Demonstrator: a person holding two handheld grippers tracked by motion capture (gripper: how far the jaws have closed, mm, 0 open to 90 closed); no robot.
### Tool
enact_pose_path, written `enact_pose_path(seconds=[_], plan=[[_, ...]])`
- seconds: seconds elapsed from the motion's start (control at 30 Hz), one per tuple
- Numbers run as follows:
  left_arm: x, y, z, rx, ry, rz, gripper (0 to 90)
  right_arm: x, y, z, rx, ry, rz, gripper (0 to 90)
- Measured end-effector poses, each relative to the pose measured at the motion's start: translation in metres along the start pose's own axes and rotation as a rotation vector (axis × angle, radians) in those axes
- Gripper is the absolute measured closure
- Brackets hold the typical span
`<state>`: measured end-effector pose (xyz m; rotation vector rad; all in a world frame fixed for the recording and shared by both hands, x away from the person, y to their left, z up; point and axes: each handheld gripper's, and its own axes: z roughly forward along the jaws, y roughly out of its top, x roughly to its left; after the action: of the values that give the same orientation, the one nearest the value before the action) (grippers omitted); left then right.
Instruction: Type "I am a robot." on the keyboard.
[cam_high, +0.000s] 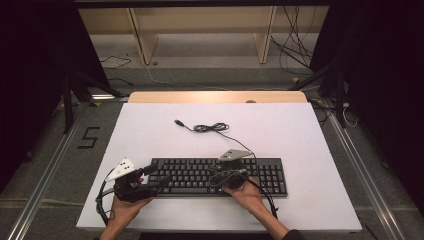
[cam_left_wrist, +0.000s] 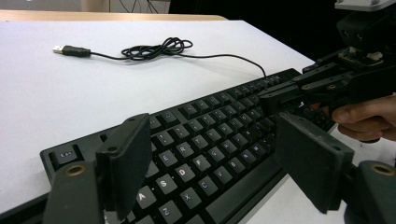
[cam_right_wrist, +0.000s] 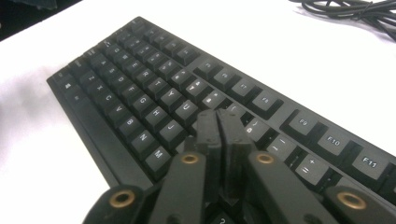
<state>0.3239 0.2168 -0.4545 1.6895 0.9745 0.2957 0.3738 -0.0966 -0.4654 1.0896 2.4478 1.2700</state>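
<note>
A white table top (cam_high: 150, 135) is seen from above, lit brightly at its far edge, where a strip of pale wood (cam_high: 217, 96) is exposed. On it, near the person's edge, a black keyboard (cam_high: 200, 175) is laid lengthwise, its thin cable (cam_high: 212, 128) run back toward the middle of the board, bunched into a loose tangle and ended in a USB plug (cam_high: 178, 122) lying free on the white surface.

The left gripper (cam_high: 152, 181) is held at the keyboard's left end, and in the left gripper view its two black jaws are spread wide, the left-hand keys framed between them with nothing gripped. The right gripper (cam_high: 235, 172) is placed over the middle-right of the keys; in the right gripper view its jaws are pressed flat together, tips lowered just above or onto the keys around the number row, whether touching cannot be told. Nothing is held between them.

Beyond the table, grey floor is seen, with a pale wooden shelf frame (cam_high: 205, 30) standing at the back and loose black cables (cam_high: 295, 50) strewn to its right. A figure "5" (cam_high: 89, 137) is marked on the floor at the left, beside a metal rail (cam_high: 47, 180). Dark curtains close off both sides.
</note>
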Motion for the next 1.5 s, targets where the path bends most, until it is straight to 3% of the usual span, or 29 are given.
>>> enact_pose_path(seconds=[0.17,0.4,0.53,1.03,1.23,1.37,1.5], plan=[[0.0,0.0,0.0,-0.001,0.001,-0.002,26.8,-0.002,0.0,-0.007,-0.034,0.017,0.013,75.7],[0.001,0.0,0.0,-0.001,0.002,-0.002,26.8,-0.004,0.0,-0.018,-0.072,0.029,0.025,50.3],[0.001,0.0,0.0,-0.001,0.003,-0.002,26.8,-0.003,-0.001,-0.022,-0.083,0.034,0.02,45.2],[0.002,0.0,-0.001,0.003,0.009,-0.002,26.8,-0.002,0.0,-0.029,-0.129,0.039,0.017,36.9],[0.006,0.0,-0.001,0.018,0.047,-0.017,27.3,0.0,0.0,-0.029,-0.138,0.046,0.016,34.8],[0.013,-0.001,-0.002,0.055,0.103,-0.044,34.4,0.001,0.0,-0.028,-0.141,0.049,0.016,33.4],[0.019,-0.003,-0.005,0.083,0.136,-0.066,50.0,0.001,0.0,-0.028,-0.144,0.052,0.017,33.1]])
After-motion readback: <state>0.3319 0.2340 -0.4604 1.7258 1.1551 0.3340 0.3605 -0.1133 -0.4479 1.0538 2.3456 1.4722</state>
